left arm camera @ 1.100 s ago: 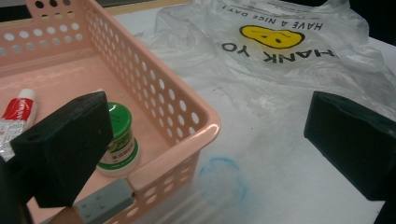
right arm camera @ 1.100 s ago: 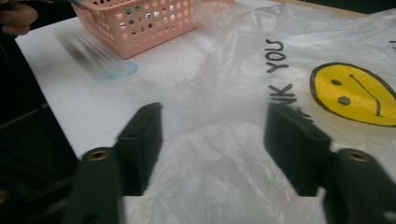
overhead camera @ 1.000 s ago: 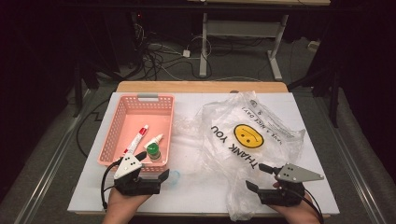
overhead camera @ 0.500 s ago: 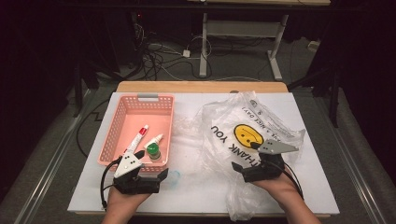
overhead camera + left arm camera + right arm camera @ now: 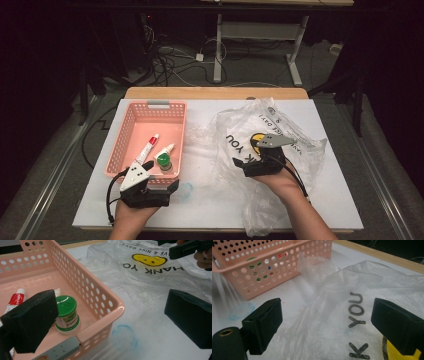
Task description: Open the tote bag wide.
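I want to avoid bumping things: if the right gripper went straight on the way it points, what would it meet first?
Probably the crumpled plastic bag under and ahead of the right gripper; beyond it stands the pink basket.

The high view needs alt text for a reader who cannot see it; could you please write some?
A person's right tool hovers open over a crumpled clear plastic bag printed with a smiley face, on a white table. The left tool rests open beside a pink basket holding a tube and green-lidded jar.
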A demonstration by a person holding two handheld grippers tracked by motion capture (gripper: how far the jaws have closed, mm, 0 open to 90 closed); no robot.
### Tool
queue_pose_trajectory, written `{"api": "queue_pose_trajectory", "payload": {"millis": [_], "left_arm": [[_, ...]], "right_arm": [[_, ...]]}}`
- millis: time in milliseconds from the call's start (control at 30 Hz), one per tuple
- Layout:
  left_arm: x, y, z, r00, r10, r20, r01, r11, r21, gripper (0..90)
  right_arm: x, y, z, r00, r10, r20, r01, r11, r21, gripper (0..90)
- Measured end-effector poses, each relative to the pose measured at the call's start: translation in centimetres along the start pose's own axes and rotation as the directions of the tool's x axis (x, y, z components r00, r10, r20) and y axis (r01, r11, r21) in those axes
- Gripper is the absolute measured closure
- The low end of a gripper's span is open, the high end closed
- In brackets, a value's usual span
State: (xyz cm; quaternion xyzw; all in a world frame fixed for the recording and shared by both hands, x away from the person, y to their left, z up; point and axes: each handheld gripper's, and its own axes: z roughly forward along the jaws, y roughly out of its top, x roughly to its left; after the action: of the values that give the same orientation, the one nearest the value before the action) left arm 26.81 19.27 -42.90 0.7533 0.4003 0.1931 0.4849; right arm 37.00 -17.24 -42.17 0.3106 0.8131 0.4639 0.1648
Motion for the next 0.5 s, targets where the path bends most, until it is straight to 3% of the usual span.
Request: {"api": "queue_pose_trajectory", "payload": {"millis": [67,133,233,500], "left_arm": [[-0.1,0.0,-0.1,1.0,0.005,-0.008,-0.005,1.0,-0.004,0.0],[-0.1,0.1,-0.1,0.9999,0.007,-0.009,-0.007,1.0,-0.004,0.0],[-0.3,0.0,-0.1,0.9998,0.018,-0.008,-0.018,0.9998,0.0,0.0],[-0.4,-0.1,0.1,0.9997,0.021,-0.011,-0.021,0.9998,0.003,0.0]], "right_arm": [[0.5,-0.1,0.2,0.9997,-0.025,0.001,0.025,0.999,0.02,14.6],[0.9,-0.3,0.3,0.9995,-0.017,-0.025,0.018,0.999,0.03,18.5],[1.3,-0.5,0.3,0.998,-0.026,-0.057,0.029,0.998,0.047,31.5],[1.9,-1.9,1.1,0.995,-0.05,-0.086,0.061,0.99,0.131,41.1]]}}
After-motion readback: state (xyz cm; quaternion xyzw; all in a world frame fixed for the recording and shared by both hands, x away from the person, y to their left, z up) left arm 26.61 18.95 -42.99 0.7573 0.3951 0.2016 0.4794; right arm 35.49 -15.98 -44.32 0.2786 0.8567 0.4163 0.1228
